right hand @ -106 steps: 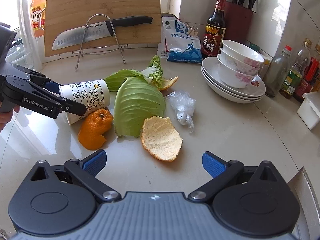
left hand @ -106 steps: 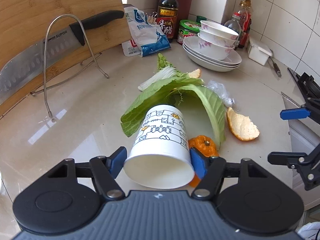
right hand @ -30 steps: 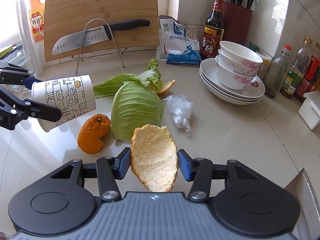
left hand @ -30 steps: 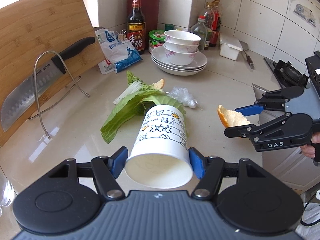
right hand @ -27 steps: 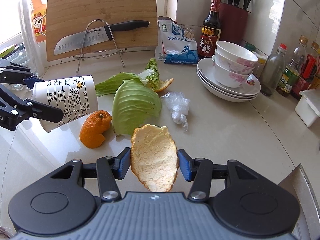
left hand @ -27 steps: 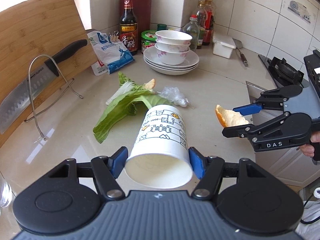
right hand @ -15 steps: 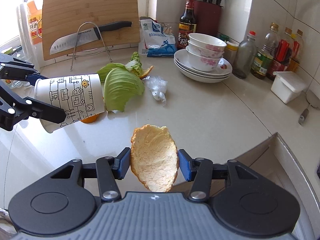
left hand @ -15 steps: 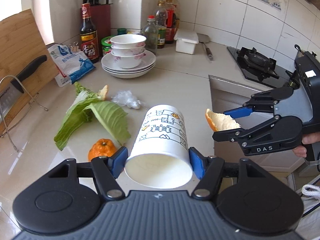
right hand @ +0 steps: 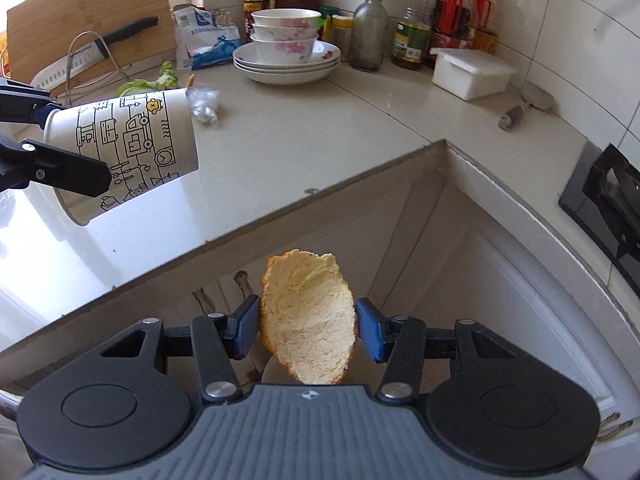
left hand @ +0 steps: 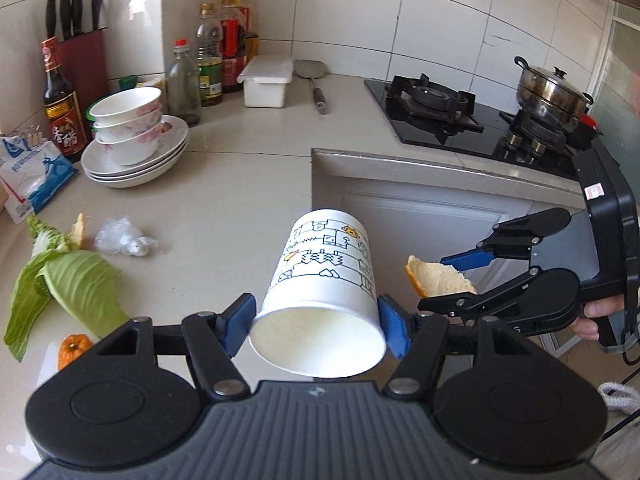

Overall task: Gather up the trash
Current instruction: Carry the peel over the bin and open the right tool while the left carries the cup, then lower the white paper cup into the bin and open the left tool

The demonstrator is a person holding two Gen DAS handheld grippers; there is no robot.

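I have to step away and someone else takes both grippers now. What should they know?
Left gripper: shut on the paper cup, off the counter.
Right gripper: shut on an orange peel, past the counter edge.
Done: both picked up.
Left on the counter: cabbage leaves, a small orange, crumpled plastic, a peel scrap. No bin is in view.

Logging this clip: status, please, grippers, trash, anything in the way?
Left gripper shut on paper cup. Right gripper shut on orange peel, beyond counter edge. Cabbage leaves, plastic scrap uncollected. Nothing blocking.
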